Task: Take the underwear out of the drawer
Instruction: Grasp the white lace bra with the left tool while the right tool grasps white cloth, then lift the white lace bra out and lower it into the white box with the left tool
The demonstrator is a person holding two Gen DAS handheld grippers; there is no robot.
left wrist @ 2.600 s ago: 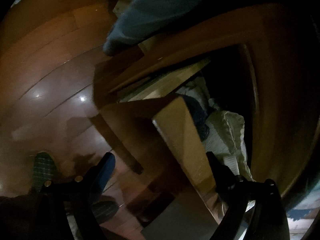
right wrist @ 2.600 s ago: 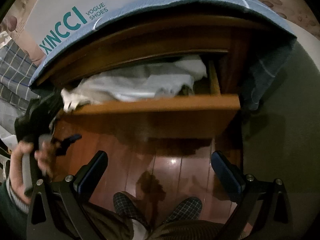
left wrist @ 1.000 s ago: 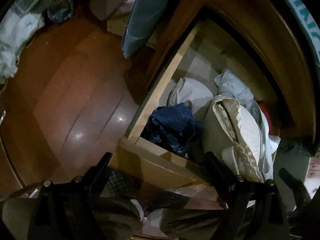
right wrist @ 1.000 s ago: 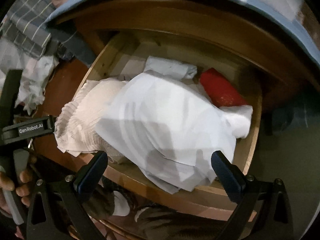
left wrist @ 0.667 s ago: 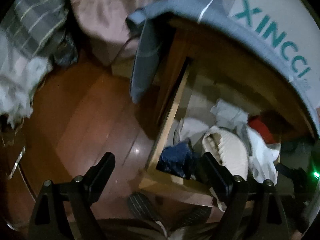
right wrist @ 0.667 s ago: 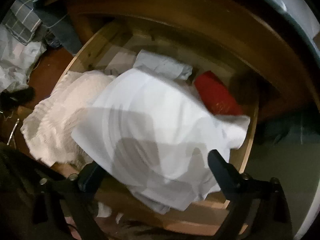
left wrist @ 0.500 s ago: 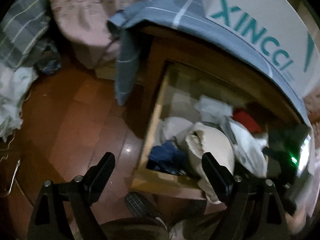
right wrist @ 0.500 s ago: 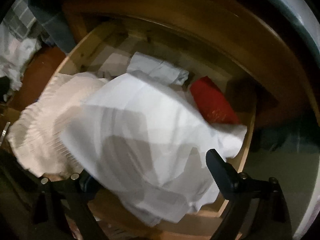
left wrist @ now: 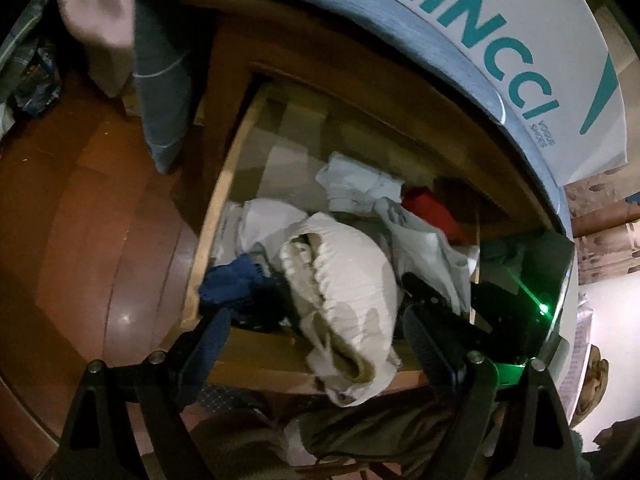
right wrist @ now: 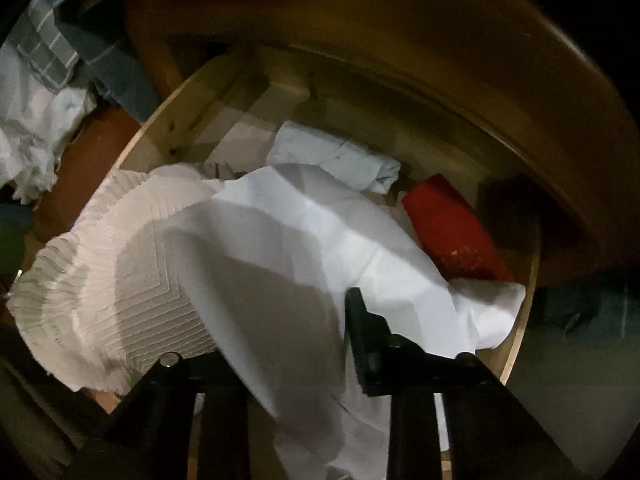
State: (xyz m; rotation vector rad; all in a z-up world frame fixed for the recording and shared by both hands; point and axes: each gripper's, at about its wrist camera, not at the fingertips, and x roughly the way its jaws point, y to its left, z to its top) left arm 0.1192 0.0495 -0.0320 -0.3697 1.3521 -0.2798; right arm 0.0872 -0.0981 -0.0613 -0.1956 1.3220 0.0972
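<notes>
The drawer [left wrist: 208, 236] is pulled out of a wooden cabinet [left wrist: 224, 92], and it is filled with loose clothes. In the right wrist view, the right claw [right wrist: 288, 332] is pointed steeply down into the drawer and its jaws are closing, with a fold of the white underwear [right wrist: 304, 232] gathered between them; the cloth is bunched around the fingers, so a pinch on it is seen. This white underwear is lying on top of the pile, at the front right of the drawer, and its lower edge is hanging over the front board. Beside it, to the left, a cream ribbed garment [right wrist: 120, 272] is draped over the same front board. Behind them a folded pale cloth [right wrist: 336, 156] and a red item [right wrist: 452, 232] are seen, and a dark blue cloth [left wrist: 236, 284] is lying at the front left corner. The left claw [left wrist: 316, 336] is held above the drawer front with its jaws spread wide and nothing between them. A white box [left wrist: 500, 52] is placed on top of the cabinet, on a blue cloth [left wrist: 160, 80].
</notes>
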